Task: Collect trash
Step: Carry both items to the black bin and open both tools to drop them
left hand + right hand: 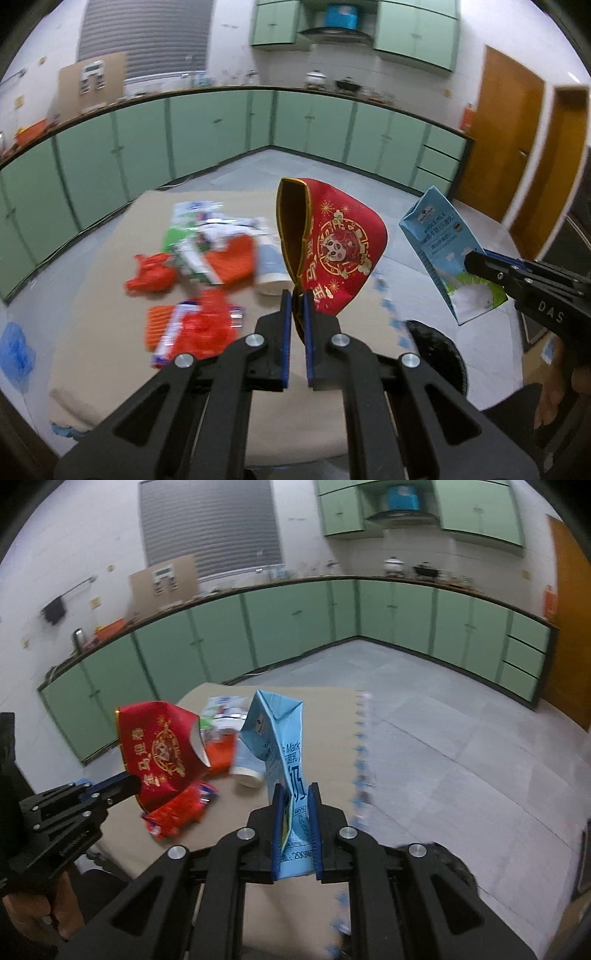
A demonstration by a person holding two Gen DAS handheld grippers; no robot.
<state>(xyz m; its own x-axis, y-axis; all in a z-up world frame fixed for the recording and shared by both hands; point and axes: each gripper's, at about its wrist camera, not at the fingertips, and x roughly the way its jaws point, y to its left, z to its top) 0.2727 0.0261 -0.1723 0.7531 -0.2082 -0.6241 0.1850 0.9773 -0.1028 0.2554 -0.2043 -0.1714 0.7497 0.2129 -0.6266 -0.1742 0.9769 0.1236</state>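
Above the brown cardboard sheet [110,314] | crumpled red-and-gold paper packet [332,243] is pinched by left gripper [296,306] | light-blue milk carton [284,753] is clamped by right gripper [295,805] | both held clear, judged for binning; wrappers remain mid-sheet

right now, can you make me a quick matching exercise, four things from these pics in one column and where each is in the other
Things:
1. red packet
2. blue milk carton
3. white cup
4. orange door

Places:
a. lying on the cardboard sheet
b. clamped in the right hand-held gripper
c. far wall, right of the green cabinets
d. clamped in the left hand-held gripper

Pairs: 1-d, 2-b, 3-a, 4-c
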